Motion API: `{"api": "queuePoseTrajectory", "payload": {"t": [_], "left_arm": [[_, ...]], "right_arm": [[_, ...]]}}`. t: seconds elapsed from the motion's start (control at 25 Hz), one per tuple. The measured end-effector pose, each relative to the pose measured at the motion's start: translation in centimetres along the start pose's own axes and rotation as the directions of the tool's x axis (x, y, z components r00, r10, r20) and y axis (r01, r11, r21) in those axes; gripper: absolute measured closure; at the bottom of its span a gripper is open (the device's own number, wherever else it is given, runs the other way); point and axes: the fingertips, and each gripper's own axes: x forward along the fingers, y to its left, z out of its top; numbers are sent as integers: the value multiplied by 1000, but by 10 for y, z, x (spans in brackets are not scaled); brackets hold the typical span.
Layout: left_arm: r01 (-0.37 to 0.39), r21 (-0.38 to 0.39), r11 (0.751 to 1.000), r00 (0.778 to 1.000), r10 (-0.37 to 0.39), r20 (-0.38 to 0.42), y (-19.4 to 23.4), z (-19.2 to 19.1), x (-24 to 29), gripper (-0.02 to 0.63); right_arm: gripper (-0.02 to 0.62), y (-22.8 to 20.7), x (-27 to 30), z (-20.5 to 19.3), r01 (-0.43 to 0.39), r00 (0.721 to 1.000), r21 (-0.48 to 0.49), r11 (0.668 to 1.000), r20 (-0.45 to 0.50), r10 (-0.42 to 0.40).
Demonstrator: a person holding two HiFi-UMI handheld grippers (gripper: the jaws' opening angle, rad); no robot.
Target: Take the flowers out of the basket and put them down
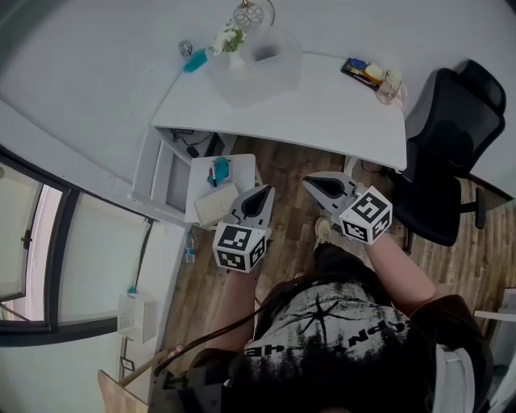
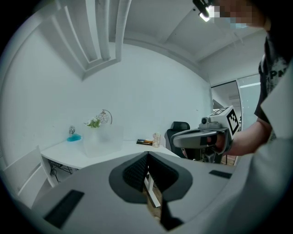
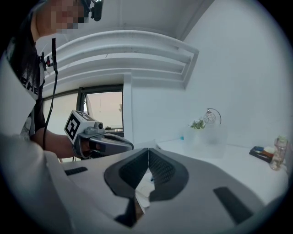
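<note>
A frosted translucent basket (image 1: 266, 68) stands at the back of the white desk (image 1: 322, 113). White flowers with green leaves (image 1: 229, 39) rise at its far left corner. My left gripper (image 1: 262, 192) and right gripper (image 1: 311, 182) hang side by side over the wooden floor in front of the desk, well short of the basket. Both are shut with nothing between the jaws. The left gripper view shows the basket (image 2: 103, 139), the flowers (image 2: 94, 122) and the right gripper (image 2: 183, 138). In the right gripper view I see the basket (image 3: 208, 137), the flowers (image 3: 198, 124) and the left gripper (image 3: 129, 146).
A black office chair (image 1: 451, 145) stands at the desk's right end. A low white cabinet (image 1: 201, 173) with a teal item on it sits under the desk's left end. The desk carries a teal object (image 1: 193, 60), a wire ornament (image 1: 252, 12), a dark tray (image 1: 363, 71) and a jar (image 1: 390, 85).
</note>
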Motion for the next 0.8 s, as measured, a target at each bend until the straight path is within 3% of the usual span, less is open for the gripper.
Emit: {"api": "queuePoseTrajectory", "payload": {"t": [0.36,0.8], "left_arm": [[-57,-24,998,998,57,-12,50,3,39,595],[-160,-65,985,987,160,-5,124,40,117,595]], "right_arm": [[578,-55,45,-5,-33,999,16,999,-17,34],[577,-146,111,22,-139,989,9,990,-40,139]]}}
